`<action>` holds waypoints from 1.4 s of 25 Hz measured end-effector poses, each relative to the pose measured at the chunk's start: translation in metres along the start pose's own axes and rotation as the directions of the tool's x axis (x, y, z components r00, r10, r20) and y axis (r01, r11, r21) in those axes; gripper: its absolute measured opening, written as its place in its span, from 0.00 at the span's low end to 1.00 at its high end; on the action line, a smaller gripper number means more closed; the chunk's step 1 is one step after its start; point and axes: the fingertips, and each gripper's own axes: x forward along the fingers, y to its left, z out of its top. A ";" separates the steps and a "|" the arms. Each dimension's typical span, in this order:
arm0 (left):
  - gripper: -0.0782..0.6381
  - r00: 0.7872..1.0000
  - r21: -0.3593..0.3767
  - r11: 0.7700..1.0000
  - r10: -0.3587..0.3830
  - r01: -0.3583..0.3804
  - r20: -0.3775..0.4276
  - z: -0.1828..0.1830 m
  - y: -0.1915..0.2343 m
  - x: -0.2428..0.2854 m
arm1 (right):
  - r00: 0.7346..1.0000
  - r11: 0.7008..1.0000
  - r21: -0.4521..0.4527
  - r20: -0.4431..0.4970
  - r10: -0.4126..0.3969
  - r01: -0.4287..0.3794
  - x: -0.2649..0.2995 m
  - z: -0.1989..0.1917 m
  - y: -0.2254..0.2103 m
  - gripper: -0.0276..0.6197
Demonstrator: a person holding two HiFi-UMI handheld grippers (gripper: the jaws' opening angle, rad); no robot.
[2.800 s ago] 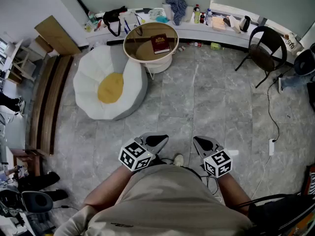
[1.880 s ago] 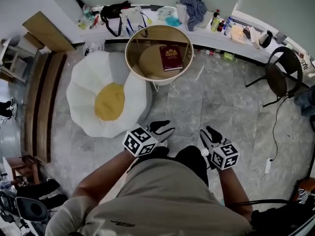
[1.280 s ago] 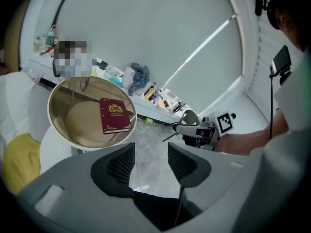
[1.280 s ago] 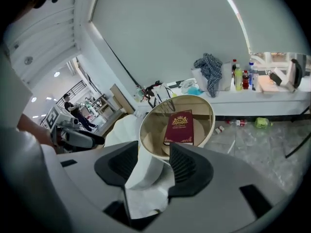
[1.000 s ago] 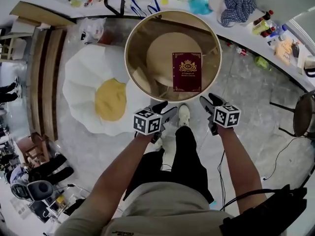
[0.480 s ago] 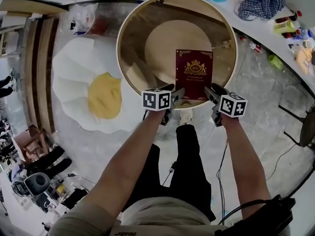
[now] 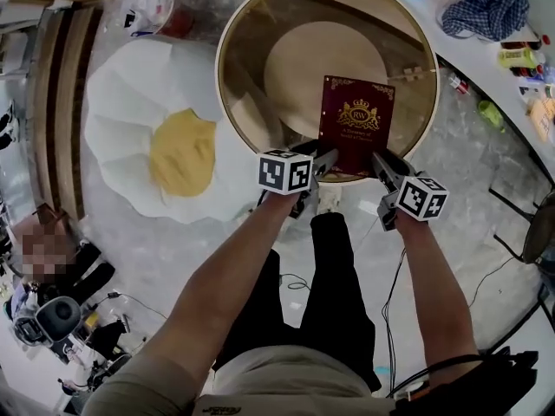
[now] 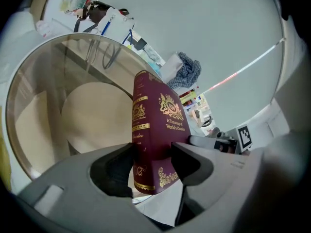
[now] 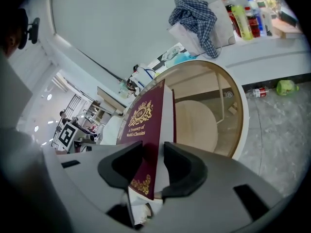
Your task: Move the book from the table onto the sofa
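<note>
Two grippers bracket the near end of the maroon hardcover book with gold lettering (image 7: pixel 357 124). It lies on the round glass-topped table (image 7: pixel 218 85), long axis running straight away from them. The left gripper (image 8: pixel 153 152) straddles the spine corner, jaws spread and not pressing. The right gripper (image 9: pixel 154 152) is closing, and its pads seem to meet both covers. Only the head view shows the white-and-yellow egg-shaped beanbag sofa (image 7: pixel 165 146), out past the left gripper's outer side.

Left tool (image 7: pixel 323 163) and right tool (image 7: pixel 382 165) sit at the book's (image 7: pixel 357 121) near corners.

L gripper (image 7: pixel 323 160), R gripper (image 7: pixel 387 165) now astride book (image 7: pixel 357 121); R closing
</note>
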 end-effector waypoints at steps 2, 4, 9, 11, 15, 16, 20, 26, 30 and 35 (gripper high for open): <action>0.45 1.000 0.013 1.000 -0.005 0.005 0.014 -0.003 0.001 -0.021 | 1.000 1.000 -0.020 -0.005 0.008 -0.008 -0.001 -0.007 0.020 0.27; 0.45 0.999 0.020 1.000 0.001 -0.002 0.032 -0.004 0.003 -0.028 | 1.000 0.999 -0.034 -0.009 0.024 -0.024 0.001 -0.009 0.026 0.27; 0.45 0.997 -0.009 0.999 0.042 -0.042 0.063 0.023 0.023 0.028 | 0.996 0.996 -0.057 -0.055 0.064 -0.067 0.037 0.023 -0.028 0.27; 0.45 0.999 -0.102 0.995 -0.001 -0.003 -0.044 -0.002 0.008 0.026 | 0.992 1.000 0.022 -0.128 -0.013 0.016 0.013 0.005 -0.026 0.27; 0.45 0.984 -0.181 0.983 -0.021 -0.012 -0.179 -0.010 -0.023 0.011 | 0.976 0.986 0.141 -0.210 -0.058 0.089 -0.023 0.000 -0.014 0.27; 0.45 0.984 -0.163 0.986 -0.016 -0.014 -0.179 0.002 -0.037 0.014 | 0.979 0.986 0.141 -0.196 -0.055 0.084 -0.033 0.014 -0.017 0.27; 0.45 0.959 -0.069 0.989 -0.145 0.132 -0.242 0.031 -0.145 0.036 | 0.976 0.962 0.168 -0.084 -0.202 0.214 -0.140 0.064 -0.024 0.27; 0.45 0.977 -0.143 0.987 -0.099 0.072 -0.187 0.022 -0.063 0.010 | 0.971 0.980 0.117 -0.196 -0.139 0.164 -0.060 0.035 -0.002 0.27; 0.45 0.984 -0.192 0.981 -0.067 0.035 -0.165 -0.001 -0.002 0.014 | 0.957 0.991 0.061 -0.271 -0.102 0.123 -0.001 0.006 -0.010 0.27; 0.45 0.991 -0.261 0.965 -0.033 -0.002 -0.130 -0.033 0.035 0.040 | 0.943 0.993 0.046 -0.321 -0.085 0.105 0.033 -0.027 -0.043 0.27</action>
